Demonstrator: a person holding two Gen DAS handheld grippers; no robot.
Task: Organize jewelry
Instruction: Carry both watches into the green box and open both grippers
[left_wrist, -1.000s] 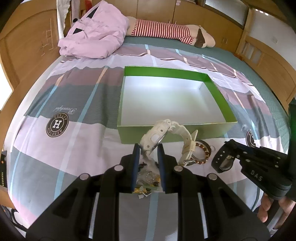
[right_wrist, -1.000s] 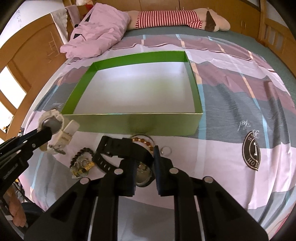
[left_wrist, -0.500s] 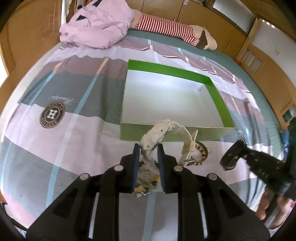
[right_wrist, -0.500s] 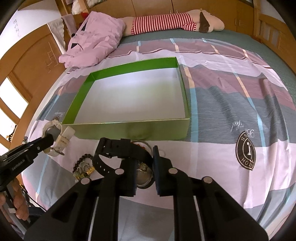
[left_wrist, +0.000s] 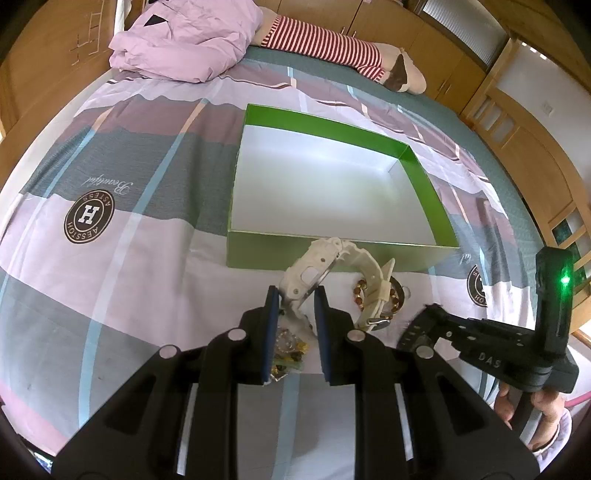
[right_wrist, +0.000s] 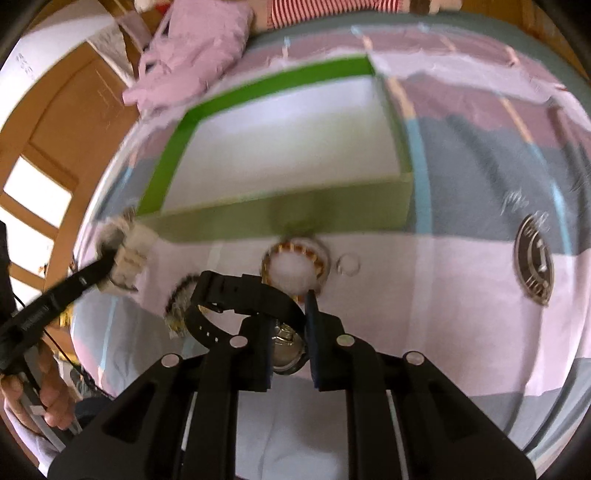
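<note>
2 watches held just short of the green box

Our left gripper (left_wrist: 295, 295) has its jaws clamped on the white watch (left_wrist: 314, 273), strap trailing toward lower right, just before the green box (left_wrist: 332, 254) wall at frame centre. Our right gripper (right_wrist: 288, 332) has jaws clamped on the black watch (right_wrist: 243, 295), strap running left; the box (right_wrist: 280, 216) lies straight ahead, upper centre, and the bracelets (right_wrist: 295, 264) rest on the bed between.
</note>
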